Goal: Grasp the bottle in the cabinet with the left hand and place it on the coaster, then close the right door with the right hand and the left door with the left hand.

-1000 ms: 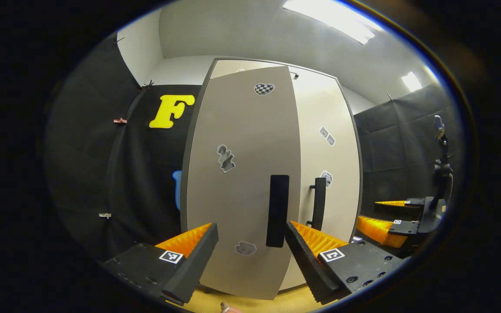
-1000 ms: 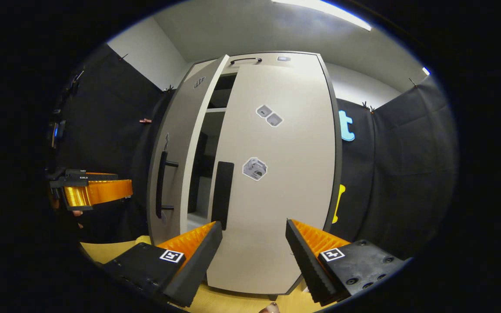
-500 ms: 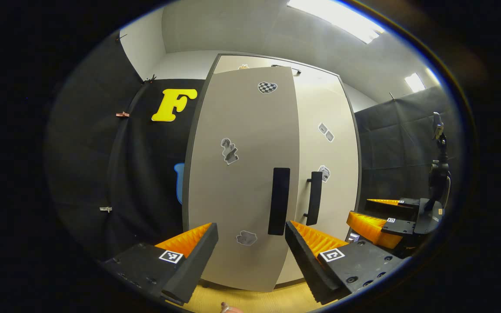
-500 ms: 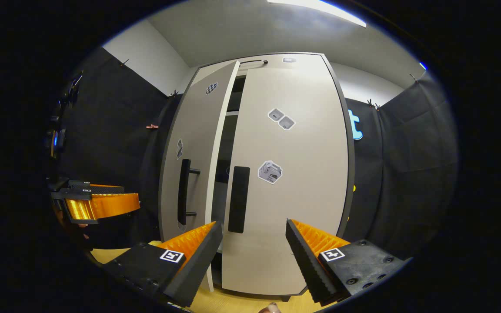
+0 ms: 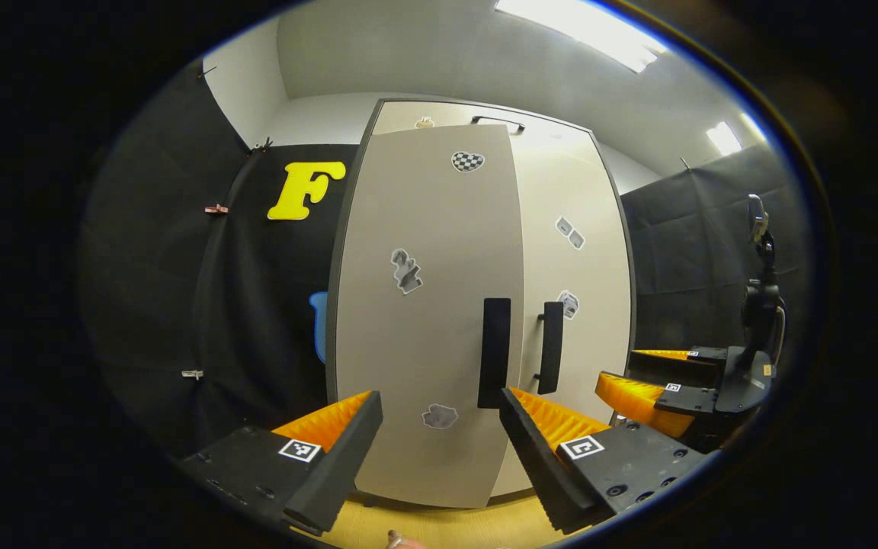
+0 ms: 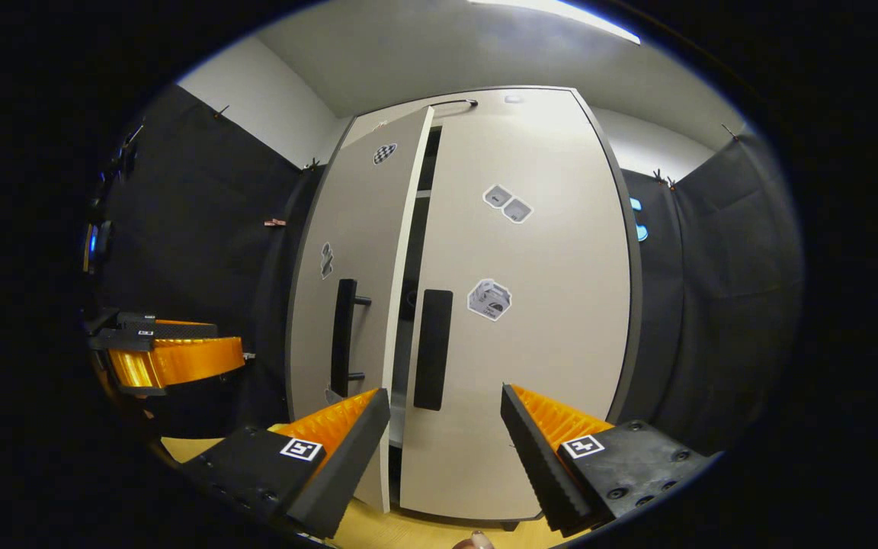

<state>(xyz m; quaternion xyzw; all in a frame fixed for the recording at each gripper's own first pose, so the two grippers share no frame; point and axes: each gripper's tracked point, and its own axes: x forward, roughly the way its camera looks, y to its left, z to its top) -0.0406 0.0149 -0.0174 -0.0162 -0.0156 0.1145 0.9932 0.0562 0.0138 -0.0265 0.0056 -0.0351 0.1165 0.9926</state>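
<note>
The grey cabinet stands straight ahead. Its right door (image 6: 538, 320) lies shut in the frame. The left door (image 5: 424, 320) hangs slightly ajar, and in the right gripper view a narrow dark gap (image 6: 408, 290) runs between the two doors. Each door carries a black bar handle: left handle (image 5: 494, 352), right handle (image 5: 551, 347). My left gripper (image 5: 439, 396) is open in front of the left door's lower part, apart from it, holding nothing. My right gripper (image 6: 445, 393) is open before the right door, also holding nothing.
Each gripper shows in the other's view: the right gripper (image 5: 648, 374) at the right edge, the left gripper (image 6: 180, 343) at the left edge. A camera on a black stand (image 5: 759, 297) rises at the far right. A yellow wooden surface (image 5: 439, 526) lies below the cabinet.
The left door has swung further toward the cabinet, and the gap between the doors has narrowed. Both grippers stayed open.
</note>
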